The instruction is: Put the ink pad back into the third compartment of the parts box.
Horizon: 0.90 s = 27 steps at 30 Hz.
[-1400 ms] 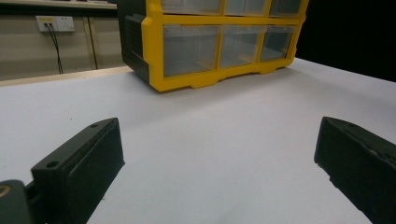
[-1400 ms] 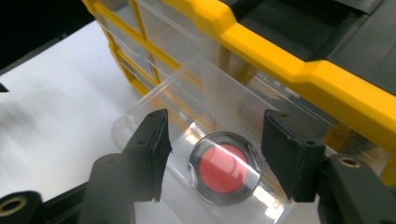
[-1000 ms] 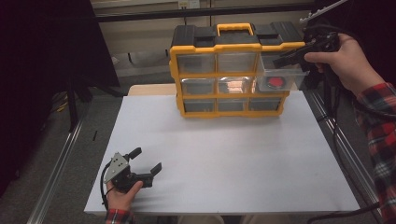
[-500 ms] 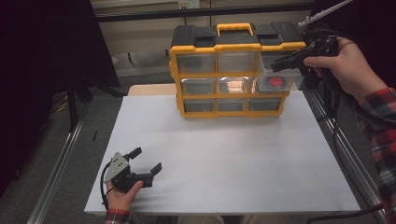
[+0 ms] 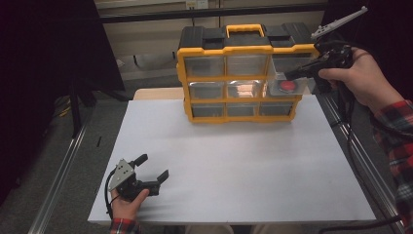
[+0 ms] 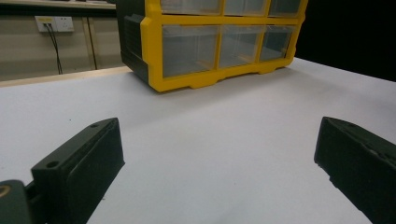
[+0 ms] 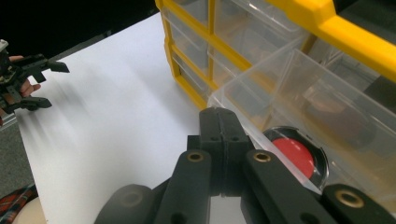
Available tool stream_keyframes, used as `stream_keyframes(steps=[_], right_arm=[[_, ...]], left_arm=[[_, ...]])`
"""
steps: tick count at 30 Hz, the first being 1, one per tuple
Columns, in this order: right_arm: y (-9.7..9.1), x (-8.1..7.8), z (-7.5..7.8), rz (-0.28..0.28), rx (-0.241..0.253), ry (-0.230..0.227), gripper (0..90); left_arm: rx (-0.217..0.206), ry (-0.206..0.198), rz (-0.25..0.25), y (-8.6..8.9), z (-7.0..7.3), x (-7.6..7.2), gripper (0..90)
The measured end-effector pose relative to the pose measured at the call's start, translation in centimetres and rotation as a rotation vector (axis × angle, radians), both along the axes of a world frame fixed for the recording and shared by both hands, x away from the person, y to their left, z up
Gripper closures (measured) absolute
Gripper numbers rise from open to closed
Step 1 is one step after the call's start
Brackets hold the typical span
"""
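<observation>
The right gripper [image 5: 298, 73], jaws closed together at the front wall of the clear drawer [image 5: 291, 78], has pulled it slightly further out of the yellow organizer [image 5: 243, 73]. The left gripper [image 5: 152, 168] stays wide open, empty, on the white table [image 5: 243, 165].

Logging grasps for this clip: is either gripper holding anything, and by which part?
The right gripper is shut on the front wall of the pulled-out clear drawer. The left gripper is open above the table, holding nothing.
</observation>
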State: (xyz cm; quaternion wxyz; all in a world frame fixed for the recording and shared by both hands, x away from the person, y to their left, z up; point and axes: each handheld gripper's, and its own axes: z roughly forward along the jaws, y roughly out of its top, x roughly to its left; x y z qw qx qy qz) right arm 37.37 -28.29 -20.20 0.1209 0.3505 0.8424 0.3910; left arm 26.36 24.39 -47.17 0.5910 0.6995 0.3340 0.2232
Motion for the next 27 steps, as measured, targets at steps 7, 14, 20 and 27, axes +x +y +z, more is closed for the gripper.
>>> stream_keyframes(steps=[7,14,20,27], right_arm=[[-0.8,0.2,-0.7,-0.012,0.004,0.005,90.0],[-0.9,0.2,-0.8,-0.021,-0.001,-0.010,90.0],[-1.1,0.3,-1.0,-0.018,0.024,-0.007,90.0],[-1.1,0.4,-1.0,-0.019,0.021,-0.005,90.0]], left_arm=[[0.010,0.001,-0.001,0.0,0.0,0.0,1.3],[0.012,0.002,0.002,-0.1,-0.1,0.1,1.3],[0.008,0.008,-0.004,0.0,-0.1,0.0,1.3],[0.007,0.005,-0.006,0.0,-0.1,0.0,1.5]])
